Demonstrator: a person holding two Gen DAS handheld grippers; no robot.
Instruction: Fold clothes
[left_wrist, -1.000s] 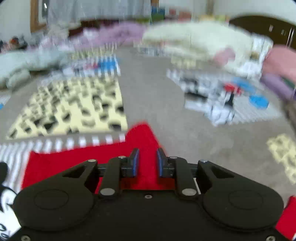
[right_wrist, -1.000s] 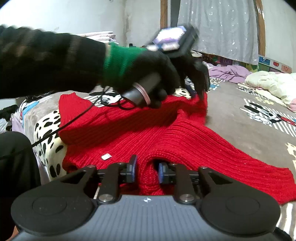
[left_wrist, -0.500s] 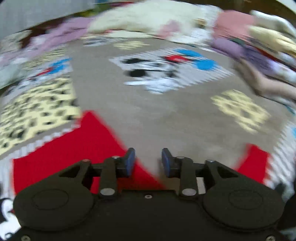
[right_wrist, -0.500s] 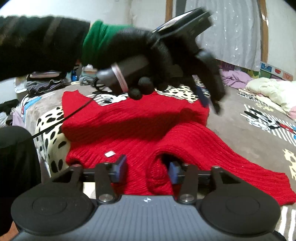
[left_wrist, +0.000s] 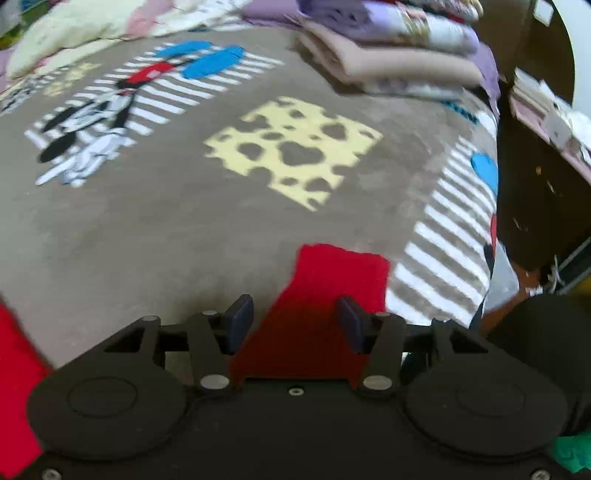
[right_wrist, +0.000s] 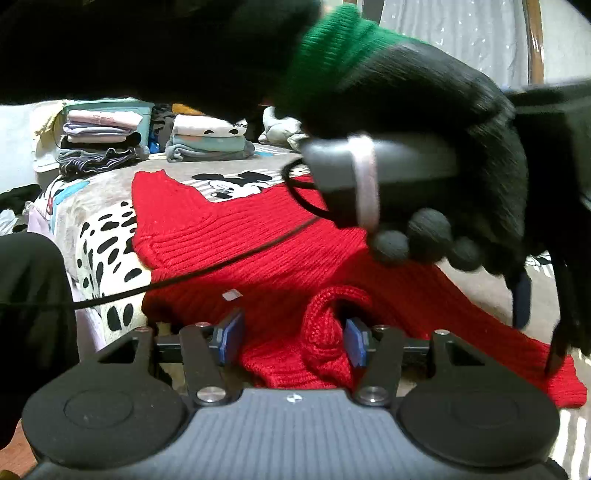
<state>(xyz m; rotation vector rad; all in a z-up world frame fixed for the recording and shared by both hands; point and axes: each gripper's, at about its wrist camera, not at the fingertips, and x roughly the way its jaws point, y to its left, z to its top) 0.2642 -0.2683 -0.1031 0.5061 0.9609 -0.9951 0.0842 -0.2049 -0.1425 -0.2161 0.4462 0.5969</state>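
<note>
One bed (left_wrist: 155, 221) carries the work, covered by a brown blanket with cartoon mouse, striped and yellow spotted patches. Red knitted sweater (right_wrist: 236, 236) lies spread flat on it near the edge, one sleeve (left_wrist: 340, 273) reaching toward the striped patch. Folded laundry stacks (right_wrist: 99, 129) sit at the far side of the bed. Gloved left hand (right_wrist: 436, 129), green cuff showing, grips its tool handle above the sweater. Left tongs (left_wrist: 293, 325) stand wide open over the sleeve end, holding nothing. Right tongs (right_wrist: 291, 341) stand open with a bunched ridge of sweater between the pads, not clamped.
</note>
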